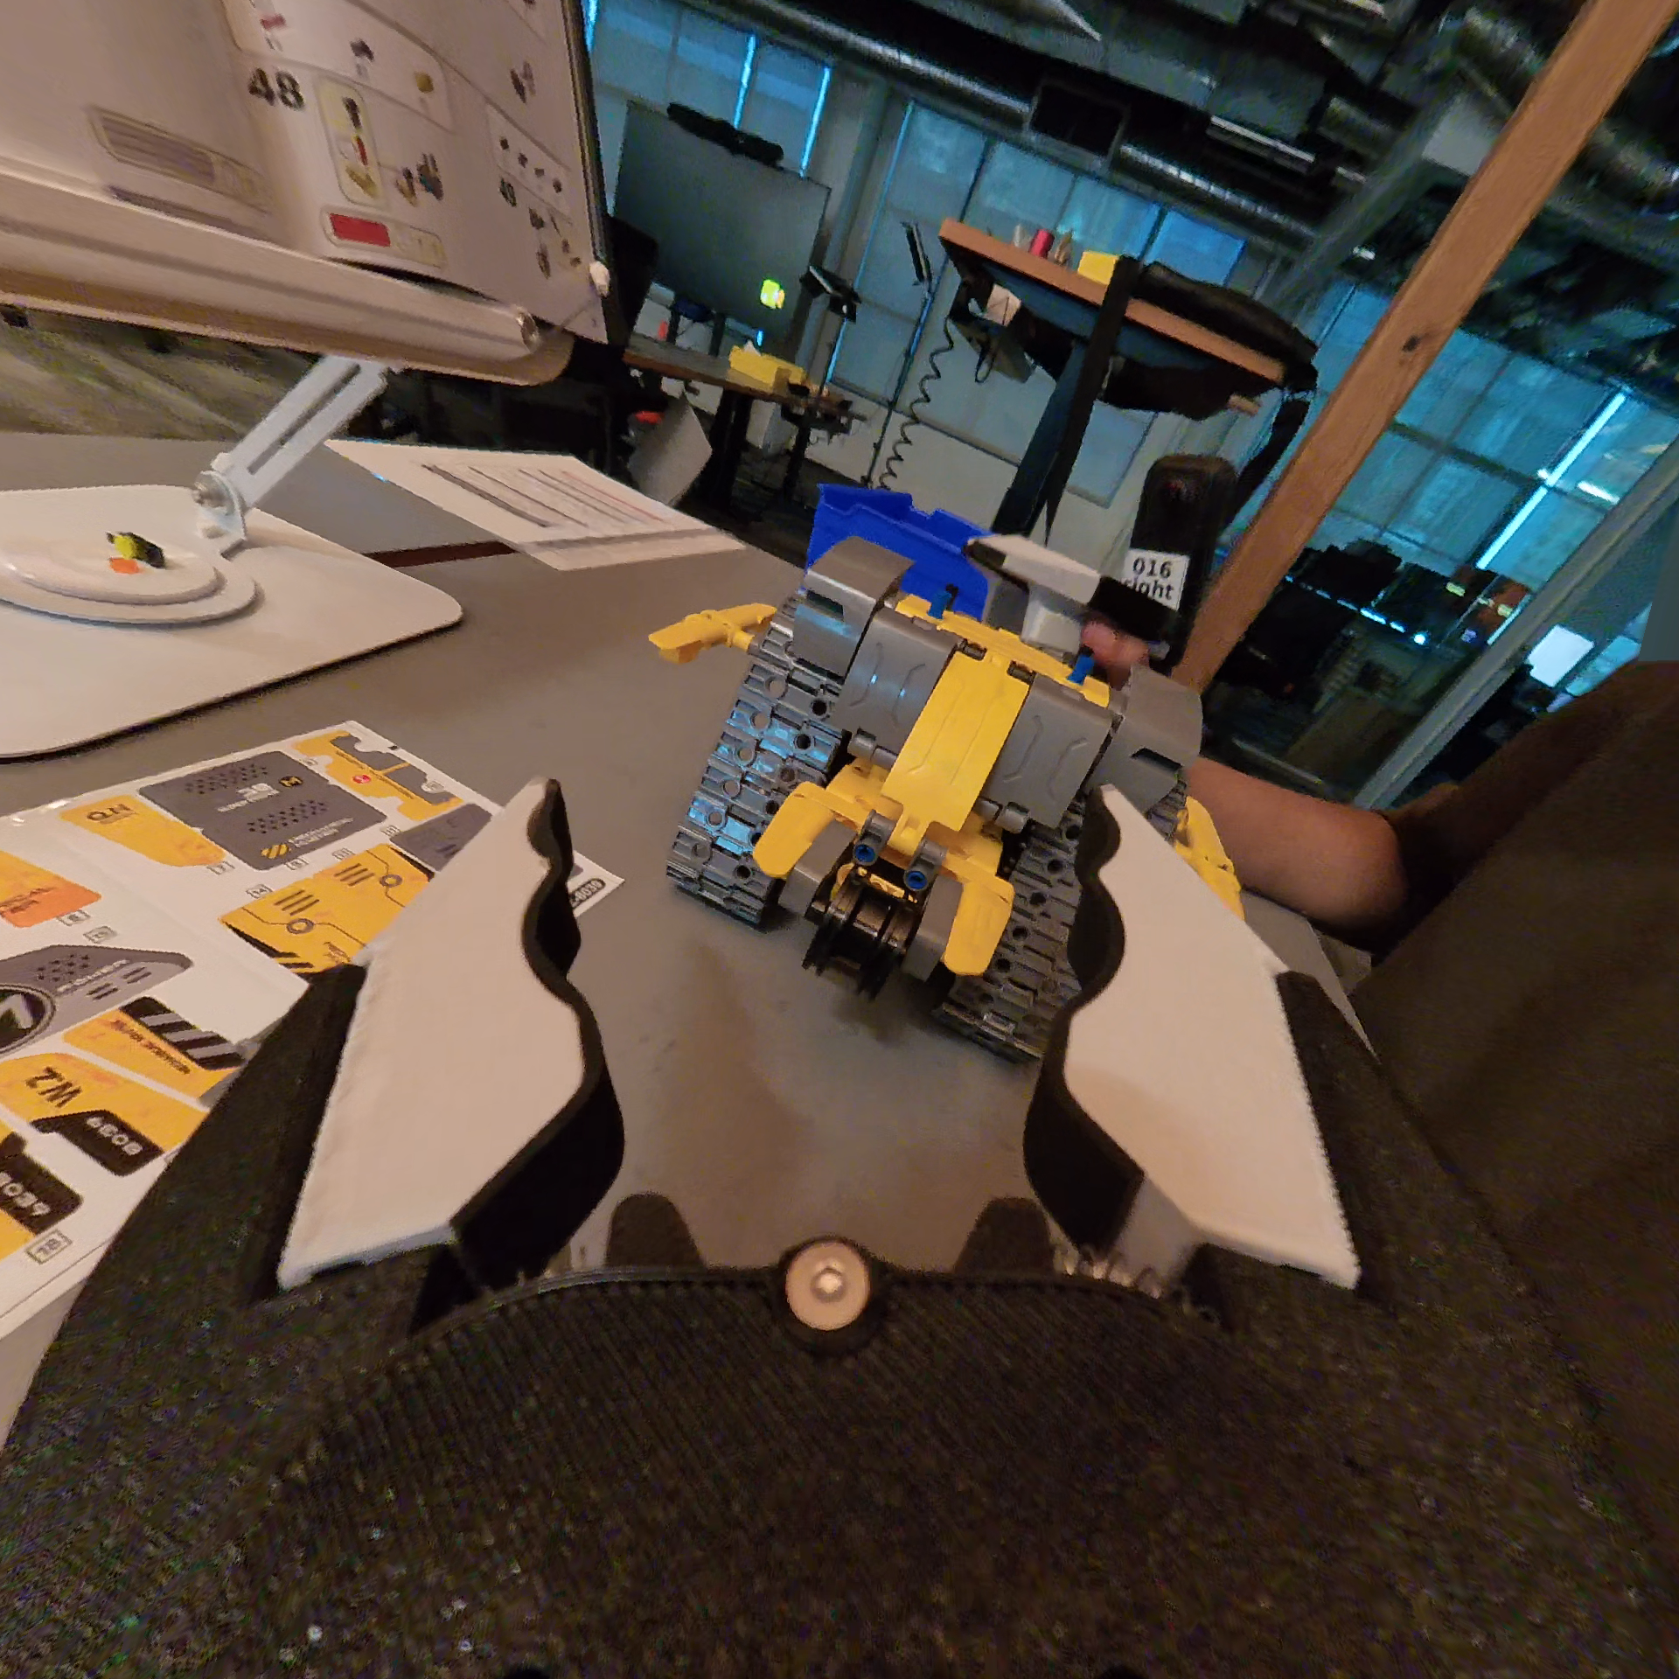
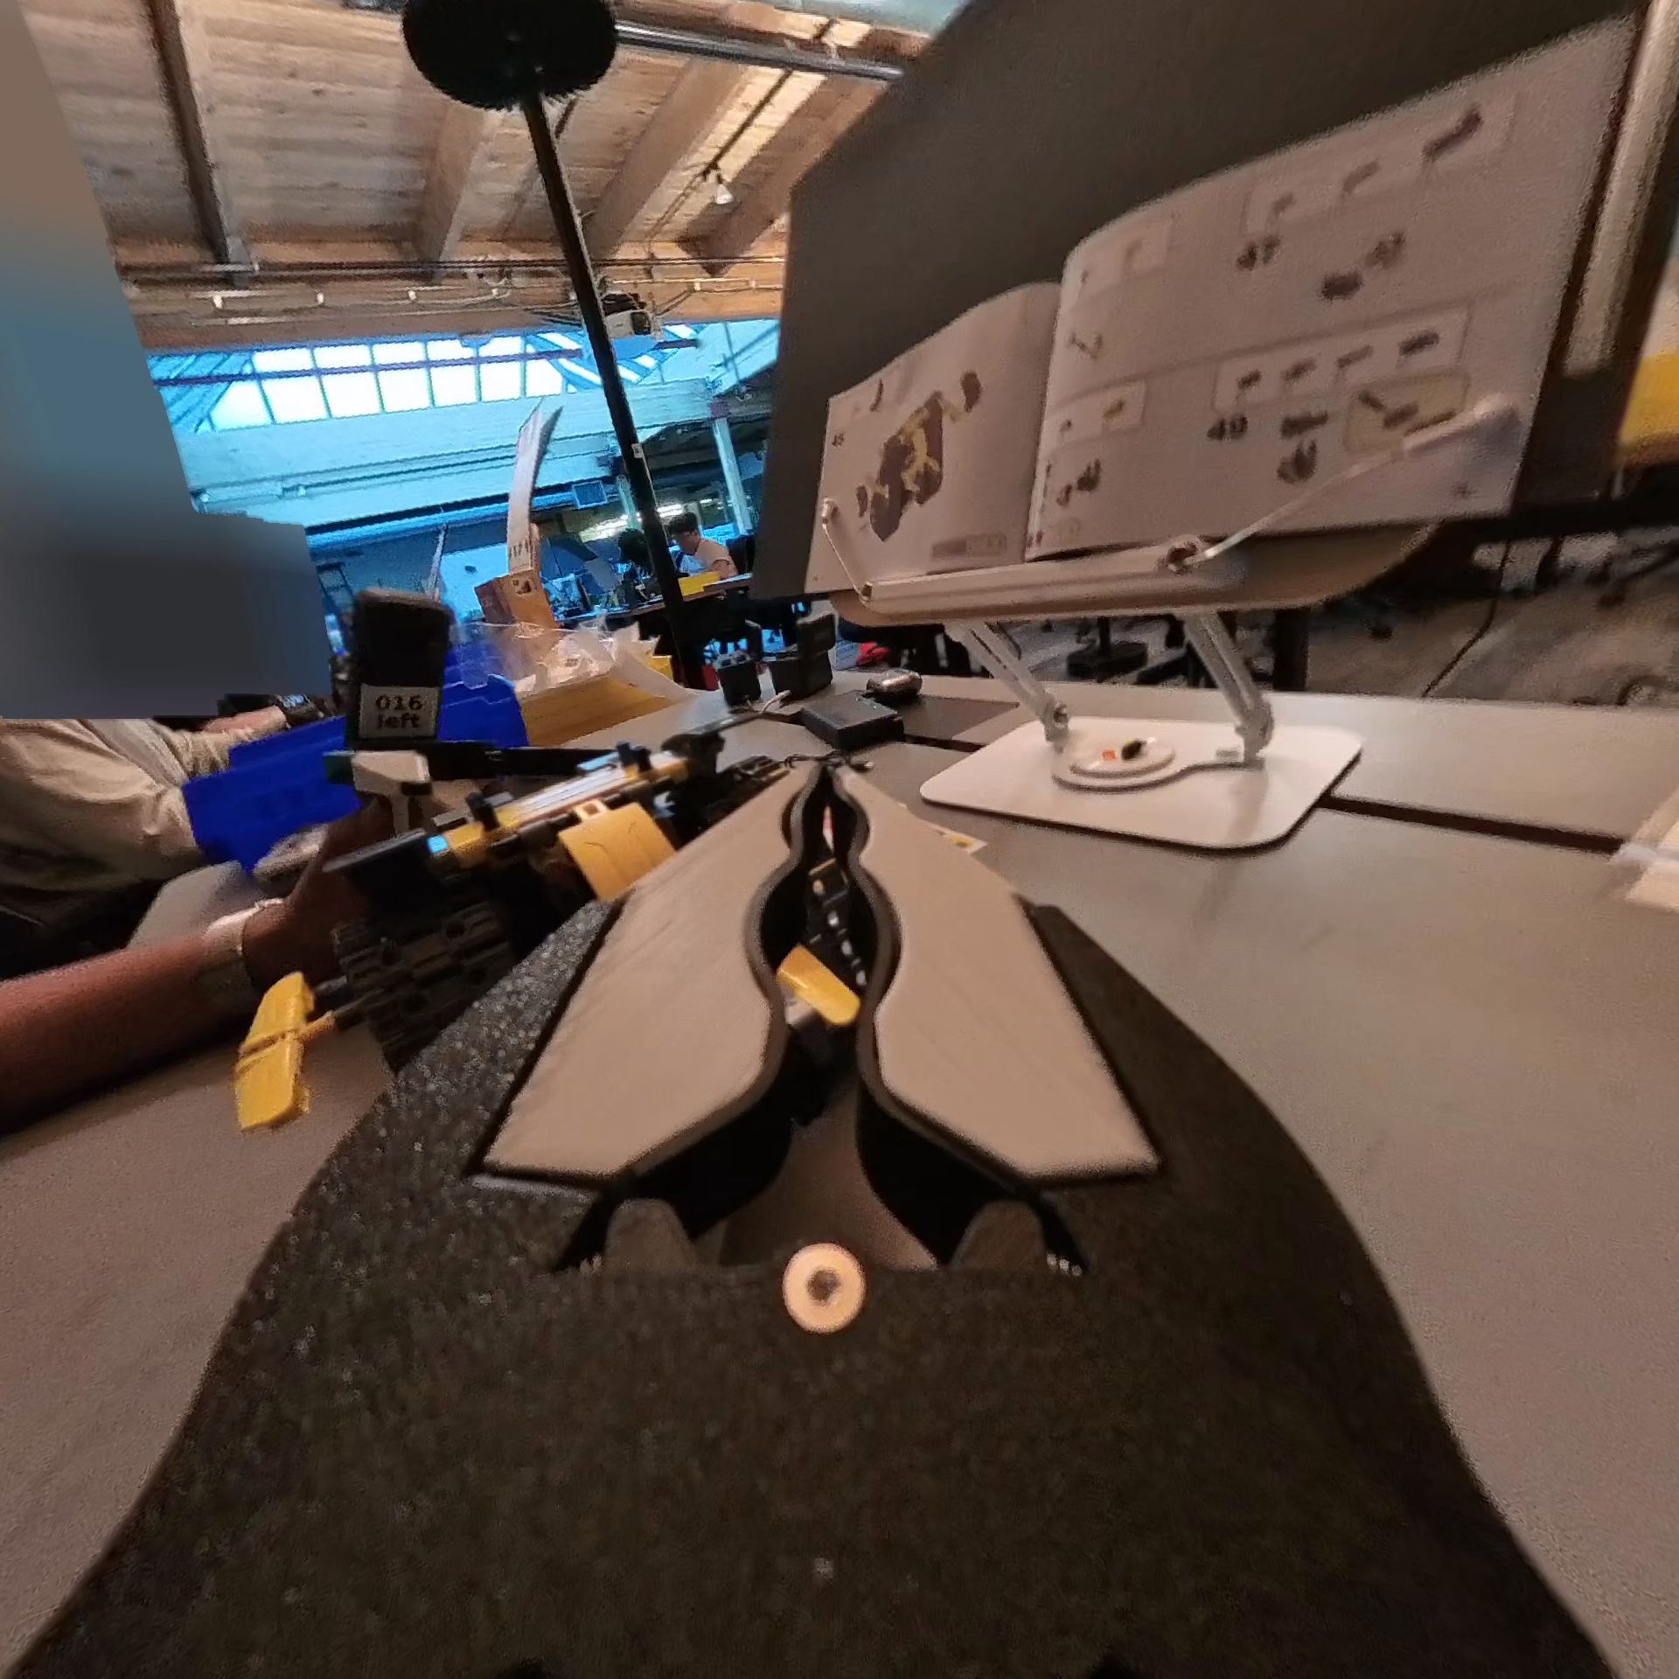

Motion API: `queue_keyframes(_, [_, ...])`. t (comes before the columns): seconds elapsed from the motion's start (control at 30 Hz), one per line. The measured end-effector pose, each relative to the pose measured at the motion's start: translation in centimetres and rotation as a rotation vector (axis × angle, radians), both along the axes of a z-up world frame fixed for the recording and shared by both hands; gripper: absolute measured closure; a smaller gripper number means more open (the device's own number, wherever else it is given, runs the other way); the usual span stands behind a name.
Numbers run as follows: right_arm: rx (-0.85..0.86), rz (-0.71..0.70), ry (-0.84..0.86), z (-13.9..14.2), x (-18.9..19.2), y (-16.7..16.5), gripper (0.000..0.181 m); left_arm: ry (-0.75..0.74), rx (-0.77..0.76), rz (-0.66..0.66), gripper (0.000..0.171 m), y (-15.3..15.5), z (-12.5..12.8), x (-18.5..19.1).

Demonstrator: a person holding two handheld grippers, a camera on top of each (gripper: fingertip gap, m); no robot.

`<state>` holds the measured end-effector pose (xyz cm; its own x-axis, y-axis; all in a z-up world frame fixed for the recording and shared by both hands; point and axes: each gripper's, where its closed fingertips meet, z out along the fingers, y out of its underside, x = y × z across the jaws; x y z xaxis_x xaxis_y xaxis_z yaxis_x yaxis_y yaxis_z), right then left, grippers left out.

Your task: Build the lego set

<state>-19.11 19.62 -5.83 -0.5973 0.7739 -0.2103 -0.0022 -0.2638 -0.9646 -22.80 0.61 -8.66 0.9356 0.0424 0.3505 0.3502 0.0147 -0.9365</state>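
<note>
A yellow and grey brick-built tracked vehicle (image 1: 927, 781) stands on the grey table (image 1: 563, 690). My left gripper (image 1: 827, 818) is wide open just in front of it. Its right finger (image 1: 1172, 954) is beside the right track and its left finger (image 1: 472, 981) is well clear, so nothing is gripped. My right gripper (image 2: 827, 772) is shut, fingertips together, and lies over the vehicle (image 2: 545, 845). Black and yellow parts show through the hollow between its fingers. The right gripper also shows in the left wrist view (image 1: 1008, 554) at the vehicle's top rear. The left gripper shows in the right wrist view (image 2: 391, 772).
A white book stand (image 1: 182, 636) holds an open instruction booklet (image 1: 273, 136) at the left. A sticker sheet (image 1: 182, 918) lies by my left finger. A blue bin (image 1: 872, 536) stands behind the vehicle. A person's forearm (image 1: 1299, 845) rests at the right. A black box (image 2: 849, 718) lies farther back. Spacing between my two grippers at the tips: around 20 cm.
</note>
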Motion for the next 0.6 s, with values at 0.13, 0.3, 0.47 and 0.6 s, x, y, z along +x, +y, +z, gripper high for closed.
queue_keyframes(0.13, [-0.032, -0.022, -0.043, -0.2, -0.3, 0.5, 0.181, 0.013, 0.073, 0.025, 0.064, -0.5, 1.2, 0.0])
queue_keyframes(0.3, [0.128, -0.071, -0.051, -0.8, -0.4, -0.3, 0.181, 0.094, 0.04, 0.03, 0.066, -0.1, 1.5, 0.8])
queue_keyframes(0.47, [0.183, -0.094, -0.034, -1.2, -0.6, -0.5, 0.181, 0.12, 0.001, 0.037, 0.064, 0.3, 1.2, 1.1])
queue_keyframes(0.6, [0.149, -0.076, -0.055, -1.3, -0.6, -0.6, 0.179, 0.155, 0.05, 0.136, 0.053, -0.4, 2.5, 0.1])
